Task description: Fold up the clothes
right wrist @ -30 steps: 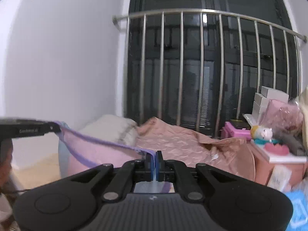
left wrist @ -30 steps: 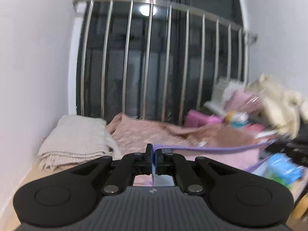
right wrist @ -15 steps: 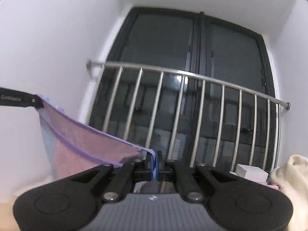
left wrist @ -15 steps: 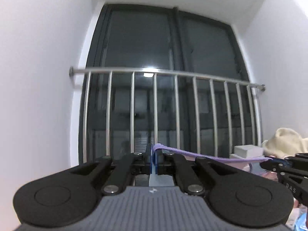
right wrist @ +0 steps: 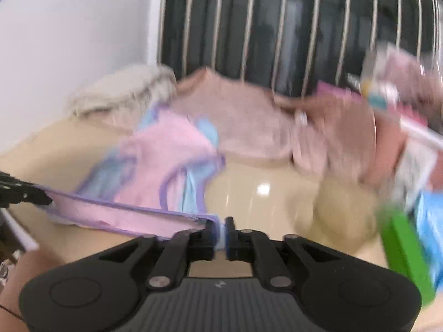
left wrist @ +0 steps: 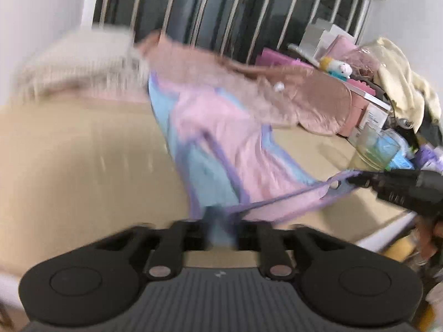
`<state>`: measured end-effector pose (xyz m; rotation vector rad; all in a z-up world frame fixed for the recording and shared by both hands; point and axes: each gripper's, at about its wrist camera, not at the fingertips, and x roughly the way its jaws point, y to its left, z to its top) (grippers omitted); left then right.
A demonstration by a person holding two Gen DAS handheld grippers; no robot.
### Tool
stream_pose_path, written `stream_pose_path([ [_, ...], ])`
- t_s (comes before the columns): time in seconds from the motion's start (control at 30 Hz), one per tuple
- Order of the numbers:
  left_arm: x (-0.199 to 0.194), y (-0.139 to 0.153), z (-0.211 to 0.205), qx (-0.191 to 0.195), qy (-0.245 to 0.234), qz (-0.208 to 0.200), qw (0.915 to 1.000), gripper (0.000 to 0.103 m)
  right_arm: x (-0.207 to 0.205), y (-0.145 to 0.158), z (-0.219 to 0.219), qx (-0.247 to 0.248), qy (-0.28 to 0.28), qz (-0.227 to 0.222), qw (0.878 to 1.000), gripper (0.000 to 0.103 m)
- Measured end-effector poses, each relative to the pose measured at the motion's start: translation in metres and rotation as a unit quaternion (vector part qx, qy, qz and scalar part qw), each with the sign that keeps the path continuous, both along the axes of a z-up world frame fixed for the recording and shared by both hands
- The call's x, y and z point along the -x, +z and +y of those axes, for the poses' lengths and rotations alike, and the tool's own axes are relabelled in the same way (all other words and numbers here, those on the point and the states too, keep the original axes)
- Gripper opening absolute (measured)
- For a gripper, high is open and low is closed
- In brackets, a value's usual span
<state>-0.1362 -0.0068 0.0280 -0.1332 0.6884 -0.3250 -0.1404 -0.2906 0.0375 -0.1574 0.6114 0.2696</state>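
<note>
Both grippers clamp one pink-and-blue garment [left wrist: 221, 149] by its purple-trimmed hem. Left gripper [left wrist: 221, 228]: jaws closed on one hem corner, nearest the lens. Right gripper [right wrist: 220, 233]: jaws pinched narrow on the other corner, hem drawn taut between them. Garment body lies spread over the beige tabletop [left wrist: 77, 160]. Beyond the garment, a dusty-pink cloth [right wrist: 243, 119] and a folded cream knit [left wrist: 80, 58]; behind those, metal railing [right wrist: 279, 27]. Both views motion-blurred.

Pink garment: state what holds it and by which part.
Both grippers hold the pink garment by its purple-trimmed edge: the left gripper at one end, the right gripper at the other, the edge stretched between them.
</note>
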Motion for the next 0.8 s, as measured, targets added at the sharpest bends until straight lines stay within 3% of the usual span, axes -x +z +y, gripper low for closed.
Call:
stream_pose_path([
  [0.07, 0.004, 0.002, 0.011, 0.008, 0.000, 0.000, 1.0000, 0.051, 0.014, -0.002, -0.002, 0.011, 0.014, 0.001, 1.000, 0.053],
  [0.1, 0.002, 0.011, 0.018, 0.005, 0.008, -0.011, 0.9999, 0.054, 0.021, -0.001, -0.004, 0.012, 0.021, -0.005, 1.000, 0.056],
  [0.13, -0.002, 0.019, 0.025, 0.003, 0.018, -0.021, 0.9996, 0.065, 0.029, 0.004, -0.003, 0.002, 0.029, -0.016, 0.999, 0.057],
  [0.17, -0.012, 0.025, 0.029, -0.001, 0.028, -0.026, 0.9992, 0.070, 0.032, 0.009, -0.003, -0.013, 0.041, -0.020, 0.999, 0.057],
  [0.27, -0.058, 0.036, 0.035, -0.006, 0.012, -0.012, 0.9998, 0.071, 0.025, 0.017, 0.009, -0.068, 0.076, -0.023, 0.994, 0.057],
  [0.37, -0.101, 0.043, 0.041, 0.055, 0.019, 0.001, 0.9983, 0.071, 0.013, 0.009, 0.043, -0.087, 0.093, -0.022, 0.992, 0.057],
  [0.4, -0.117, 0.044, 0.040, 0.054, 0.027, 0.002, 0.9982, 0.071, 0.009, 0.006, 0.052, -0.096, 0.102, -0.020, 0.990, 0.057],
  [0.47, -0.152, 0.043, 0.035, 0.025, 0.073, -0.004, 0.9970, 0.072, -0.006, -0.006, 0.072, -0.105, 0.111, -0.003, 0.988, 0.053],
  [0.5, -0.172, 0.041, 0.032, 0.010, 0.093, -0.001, 0.9956, 0.072, -0.010, -0.013, 0.081, -0.102, 0.112, 0.004, 0.988, 0.048],
  [0.53, -0.192, 0.039, 0.029, -0.003, 0.113, 0.003, 0.9936, 0.072, -0.014, -0.020, 0.089, -0.100, 0.113, 0.011, 0.989, 0.037],
  [0.57, -0.207, 0.035, 0.029, -0.008, 0.127, 0.005, 0.9918, 0.072, -0.018, -0.027, 0.098, -0.097, 0.114, 0.017, 0.989, 0.035],
  [0.8, -0.310, 0.008, 0.027, -0.046, 0.227, 0.020, 0.9725, 0.072, -0.007, -0.033, 0.095, -0.055, 0.143, 0.020, 0.988, 0.035],
])
